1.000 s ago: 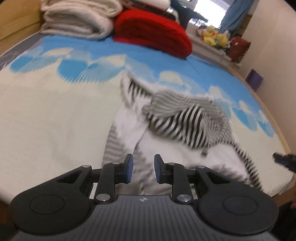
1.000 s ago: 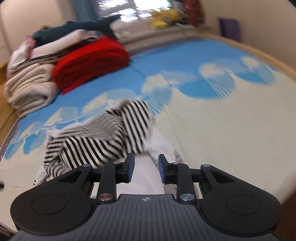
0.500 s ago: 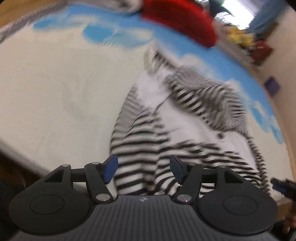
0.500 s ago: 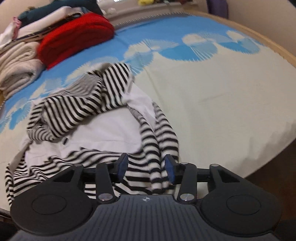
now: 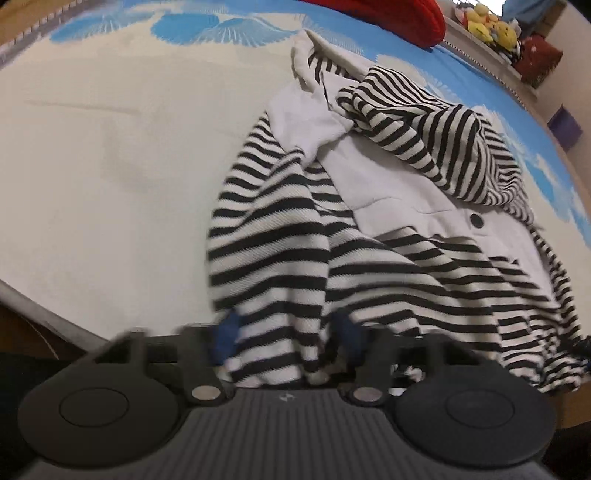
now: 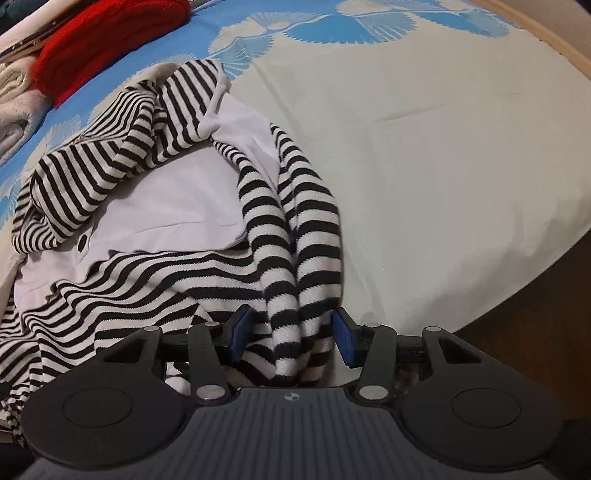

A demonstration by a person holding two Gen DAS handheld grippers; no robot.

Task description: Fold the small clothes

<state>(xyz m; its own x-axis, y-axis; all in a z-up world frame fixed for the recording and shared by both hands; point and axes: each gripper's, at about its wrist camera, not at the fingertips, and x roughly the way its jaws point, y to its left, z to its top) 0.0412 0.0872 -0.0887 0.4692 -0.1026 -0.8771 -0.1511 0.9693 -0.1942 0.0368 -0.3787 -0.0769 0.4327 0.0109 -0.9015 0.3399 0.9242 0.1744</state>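
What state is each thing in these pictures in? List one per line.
Striped top: crumpled, unfolded, on the bed.
Left gripper: jaws closing around a striped sleeve end.
Right gripper: open, a striped sleeve between its jaws.
Red blanket: folded.
White blanket: folded.

We are in a home bedroom. We identify it by the bed (image 5: 92, 177), whose cream sheet carries a blue fan-shaped print, and by its wooden frame (image 6: 569, 48) along the far edge. At the head of the bed we see a red knitted blanket (image 6: 107, 40) and folded cream blankets (image 6: 14, 107). Yellow plush toys (image 5: 487, 27) sit on a ledge beyond.
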